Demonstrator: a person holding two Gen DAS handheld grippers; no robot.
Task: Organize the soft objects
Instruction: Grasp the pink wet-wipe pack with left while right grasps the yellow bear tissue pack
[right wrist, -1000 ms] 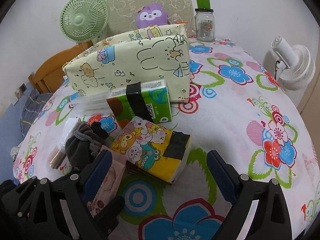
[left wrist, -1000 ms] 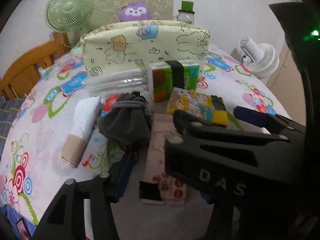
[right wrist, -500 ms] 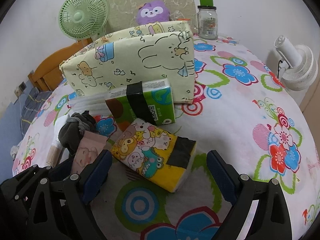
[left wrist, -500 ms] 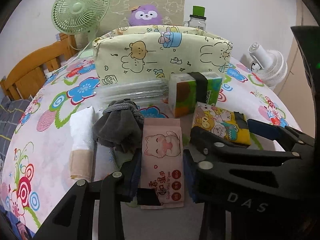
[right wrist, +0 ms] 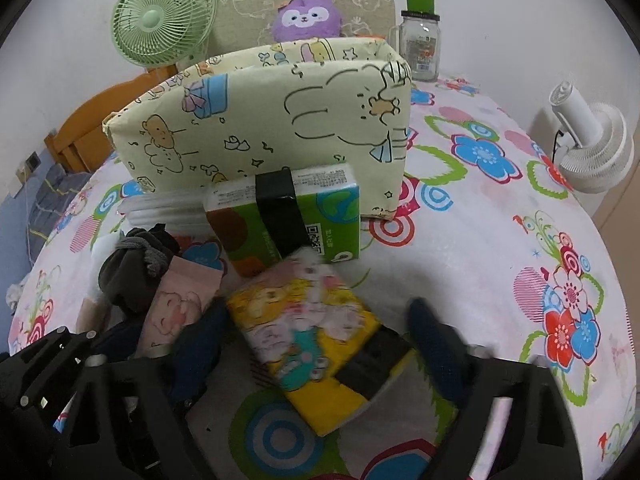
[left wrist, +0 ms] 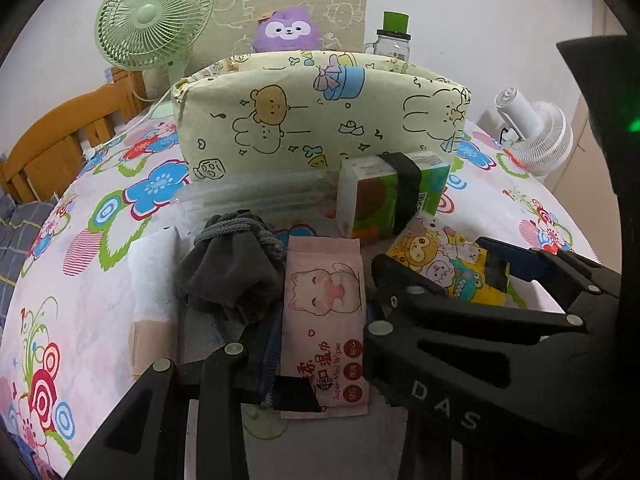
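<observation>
My left gripper (left wrist: 324, 320) is shut on a pink wet-wipes pack (left wrist: 324, 292), which stands lengthwise between its fingers; the right finger is hidden behind the other gripper. A yellow cartoon tissue pack (right wrist: 316, 340) lies on the flowered tablecloth (right wrist: 500, 240) between the blue pads (right wrist: 436, 348) of my right gripper (right wrist: 318, 340). Its jaws are closing, the pads are at the pack's edges, and pack and pads are blurred. Behind stand a green tissue pack (right wrist: 288, 216) and a cream cartoon fabric box (right wrist: 260, 120), open at the top. A grey drawstring pouch (left wrist: 232, 272) lies left of the wipes.
A white and tan roll (left wrist: 152, 288) and a clear plastic packet (left wrist: 260, 196) lie left of the packs. At the back are a green fan (left wrist: 154, 16), a purple plush (left wrist: 288, 30) and a glass jar (right wrist: 420, 44). A white fan (right wrist: 592, 148) stands at the right edge.
The left jaws narrowed onto the pink wipes pack, which now sits between them. The right jaws came in around the yellow pack, which shifted and turned slightly.
</observation>
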